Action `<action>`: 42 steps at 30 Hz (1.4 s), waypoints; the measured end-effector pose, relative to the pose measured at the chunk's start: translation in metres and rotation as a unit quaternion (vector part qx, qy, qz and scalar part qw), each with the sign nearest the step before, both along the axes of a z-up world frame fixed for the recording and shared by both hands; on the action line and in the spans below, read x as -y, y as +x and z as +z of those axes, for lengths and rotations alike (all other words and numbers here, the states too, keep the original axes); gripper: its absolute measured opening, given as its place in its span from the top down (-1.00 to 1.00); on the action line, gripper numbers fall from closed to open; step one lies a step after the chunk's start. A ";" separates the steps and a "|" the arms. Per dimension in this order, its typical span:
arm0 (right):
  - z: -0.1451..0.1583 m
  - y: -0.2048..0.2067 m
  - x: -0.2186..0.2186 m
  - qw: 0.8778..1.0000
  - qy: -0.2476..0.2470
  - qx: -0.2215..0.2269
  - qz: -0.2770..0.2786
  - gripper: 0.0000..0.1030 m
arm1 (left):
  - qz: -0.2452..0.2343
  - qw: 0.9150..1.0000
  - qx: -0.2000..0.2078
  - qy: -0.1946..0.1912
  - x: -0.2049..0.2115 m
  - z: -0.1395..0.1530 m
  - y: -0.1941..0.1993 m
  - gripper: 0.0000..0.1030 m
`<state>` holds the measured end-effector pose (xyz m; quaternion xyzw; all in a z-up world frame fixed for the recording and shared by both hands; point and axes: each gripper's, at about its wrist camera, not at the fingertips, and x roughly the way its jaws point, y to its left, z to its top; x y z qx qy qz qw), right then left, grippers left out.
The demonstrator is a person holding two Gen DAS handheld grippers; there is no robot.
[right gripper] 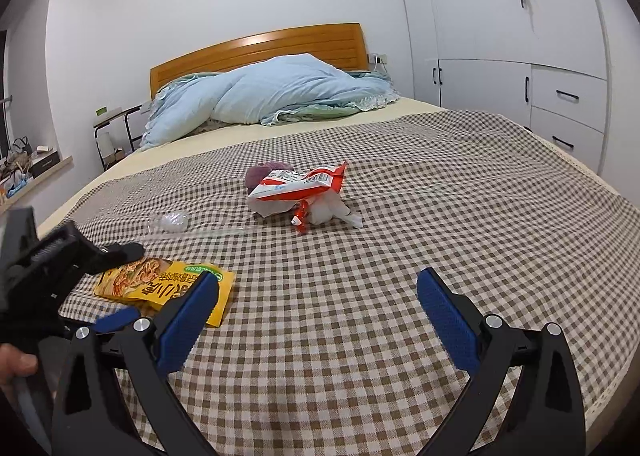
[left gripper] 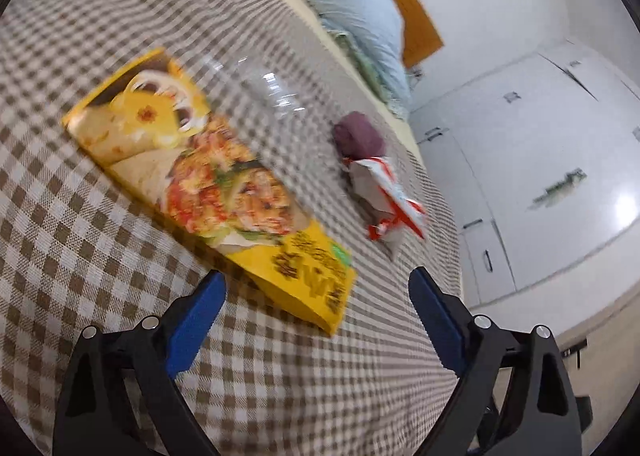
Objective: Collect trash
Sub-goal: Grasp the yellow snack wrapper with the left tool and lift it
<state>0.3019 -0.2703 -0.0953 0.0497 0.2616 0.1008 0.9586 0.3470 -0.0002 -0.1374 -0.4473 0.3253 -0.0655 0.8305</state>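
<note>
A flat yellow food packet (left gripper: 192,175) lies on the checked bedspread (left gripper: 100,35), its near corner between the jaws of my open left gripper (left gripper: 316,280), whose pads do not touch it. Past it lie a clear plastic wrapper (left gripper: 264,91), a crumpled red-and-white snack bag (left gripper: 388,195) and a purple bundle (left gripper: 358,133). In the right wrist view, my right gripper (right gripper: 318,280) stands open over bare bedspread (right gripper: 440,195), nothing between its fingers. To its left are the yellow packet (right gripper: 160,284) and the left gripper (right gripper: 128,282) astride it. Farther off lie the snack bag (right gripper: 300,185), the clear wrapper (right gripper: 176,221) and the purple bundle (right gripper: 264,171).
A light blue duvet (right gripper: 272,91) is heaped against the wooden headboard (right gripper: 260,47). White wardrobe doors and drawers (right gripper: 560,95) line the right wall, close to the bed's right edge. A small side table (right gripper: 116,115) stands at the left. A hand (right gripper: 16,366) holds the left gripper.
</note>
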 end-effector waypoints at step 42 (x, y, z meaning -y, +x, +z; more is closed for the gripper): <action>-0.007 -0.001 -0.004 1.000 0.010 -0.012 0.006 -0.85 | 0.055 0.983 0.056 0.168 -0.008 0.039 0.011 0.71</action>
